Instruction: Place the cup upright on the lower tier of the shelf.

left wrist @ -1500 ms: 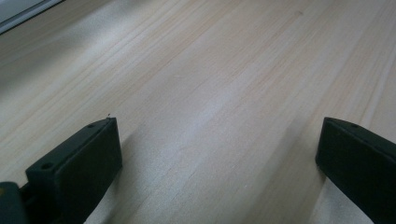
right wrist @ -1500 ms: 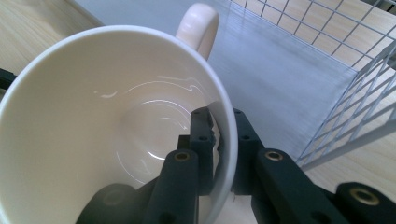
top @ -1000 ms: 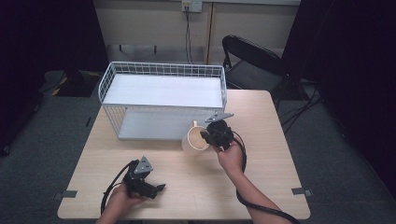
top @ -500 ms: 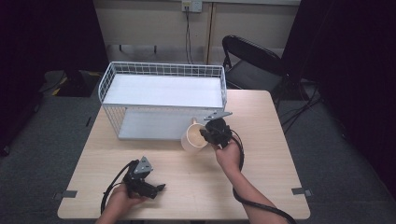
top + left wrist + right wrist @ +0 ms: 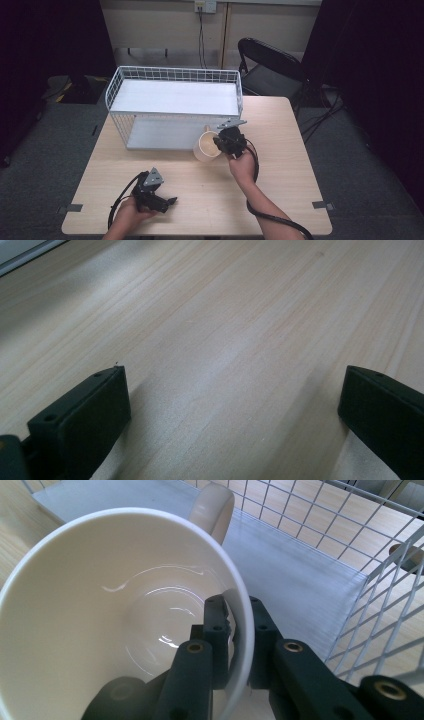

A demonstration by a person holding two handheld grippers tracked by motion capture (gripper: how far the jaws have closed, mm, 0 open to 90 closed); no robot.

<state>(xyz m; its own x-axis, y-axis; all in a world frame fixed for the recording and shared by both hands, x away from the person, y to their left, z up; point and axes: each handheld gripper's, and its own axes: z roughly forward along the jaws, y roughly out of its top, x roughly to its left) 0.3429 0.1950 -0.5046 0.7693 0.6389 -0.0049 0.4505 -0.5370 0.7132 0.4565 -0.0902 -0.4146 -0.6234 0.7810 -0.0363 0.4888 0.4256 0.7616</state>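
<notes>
Right, the carrying step is in hand: the right tool (image 5: 220, 141) has the cream mug (image 5: 207, 146) pinched by its rim, one jaw inside the bowl and one outside, as the right gripper view shows plainly with the wall of the mug (image 5: 120, 615) clamped between them. The mug is tipped, mouth turned up toward the high camera, handle (image 5: 212, 507) pointing away toward the white wire rack (image 5: 175, 75). It sits at the rack's front right corner, just before the opening of the lower shelf (image 5: 160, 135), and whether its base touches the worktop (image 5: 280, 165) I cannot tell.

By my read the mug is headed for that lower shelf (image 5: 295, 575), so the next move calls for easing it forward under the upper tier, keeping the handle clear of the wire side panel (image 5: 385, 595) that stands close on the right of the right gripper view, then levelling it before letting go. A rim pinch is a thin hold; a knock against the wire could twist the mug in the jaws.

Over at the near left corner of the worktop, the left tool (image 5: 167, 202) rests low with its jaws spread wide and nothing between them, just bare wood (image 5: 240, 340) in the left gripper view, well apart from the mug.
</notes>
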